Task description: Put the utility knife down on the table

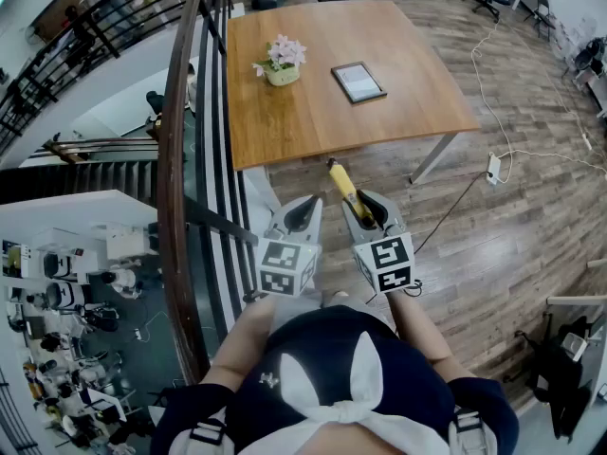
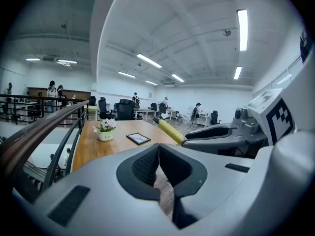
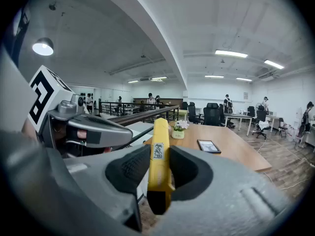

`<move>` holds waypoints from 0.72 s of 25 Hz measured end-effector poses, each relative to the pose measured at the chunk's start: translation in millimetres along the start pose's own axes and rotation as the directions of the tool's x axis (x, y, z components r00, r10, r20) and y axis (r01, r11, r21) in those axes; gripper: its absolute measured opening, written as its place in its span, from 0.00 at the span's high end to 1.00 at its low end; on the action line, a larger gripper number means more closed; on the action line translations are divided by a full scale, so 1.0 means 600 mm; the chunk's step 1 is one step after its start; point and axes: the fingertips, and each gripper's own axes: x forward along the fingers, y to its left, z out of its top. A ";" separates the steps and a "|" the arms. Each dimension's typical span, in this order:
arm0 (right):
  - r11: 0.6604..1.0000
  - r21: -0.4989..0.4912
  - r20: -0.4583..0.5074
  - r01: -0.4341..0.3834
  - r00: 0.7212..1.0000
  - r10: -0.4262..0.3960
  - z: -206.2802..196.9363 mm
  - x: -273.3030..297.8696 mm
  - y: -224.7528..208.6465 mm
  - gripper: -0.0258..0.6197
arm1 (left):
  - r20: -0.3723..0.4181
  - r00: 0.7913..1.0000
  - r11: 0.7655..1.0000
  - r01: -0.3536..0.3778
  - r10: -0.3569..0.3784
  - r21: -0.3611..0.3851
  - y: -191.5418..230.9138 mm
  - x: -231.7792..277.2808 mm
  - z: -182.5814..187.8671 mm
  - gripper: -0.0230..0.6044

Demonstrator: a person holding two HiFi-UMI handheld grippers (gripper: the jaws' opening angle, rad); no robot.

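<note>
Head view: we're standing just short of the wooden table [image 1: 313, 121], and the right gripper [image 1: 366, 218] holds the yellow utility knife [image 1: 342, 188] with its tip near the table's edge. Left gripper view: the left gripper [image 2: 158, 149] has its jaws pinched together, nothing in them. Right gripper view: the pads are clamped on the knife's body.

Table [image 1: 379, 112]: ahead of both grippers, right of the railing [image 1: 175, 159].
Potted flowers [image 1: 282, 63]: on the table, near its left edge.
Tablet [image 1: 358, 81]: near the table's middle, right of the potted flowers, apart from them.
Utility knife [image 1: 341, 186]: between the right gripper's [image 1: 365, 214] jaws, short of the table's near edge.
Left gripper [image 1: 302, 214]: just left of the right gripper.
Power strip [image 1: 493, 167]: on the floor, right of the table's near right corner.
</note>
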 end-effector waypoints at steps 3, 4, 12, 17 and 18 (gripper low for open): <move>1.000 -0.001 -0.002 -0.004 1.000 0.004 -0.005 -0.005 -0.005 0.77 | -0.005 1.000 1.000 0.001 -0.001 0.009 -0.011 0.005 -0.002 0.93; 1.000 -0.001 -0.001 -0.005 1.000 0.005 -0.006 -0.007 -0.008 0.77 | -0.006 1.000 1.000 0.001 -0.001 0.011 -0.015 0.006 -0.003 0.93; 1.000 0.000 0.000 -0.013 1.000 0.013 -0.033 -0.029 -0.019 0.77 | -0.010 1.000 1.000 -0.017 0.017 -0.002 -0.047 0.002 -0.030 0.93; 1.000 -0.001 0.000 -0.018 1.000 0.018 -0.049 -0.049 -0.025 0.77 | -0.013 1.000 1.000 -0.016 0.016 -0.003 -0.075 0.003 -0.045 0.93; 1.000 0.003 0.000 -0.017 1.000 0.017 -0.052 -0.051 -0.027 0.77 | -0.016 1.000 1.000 -0.012 0.012 -0.002 -0.079 0.005 -0.047 0.93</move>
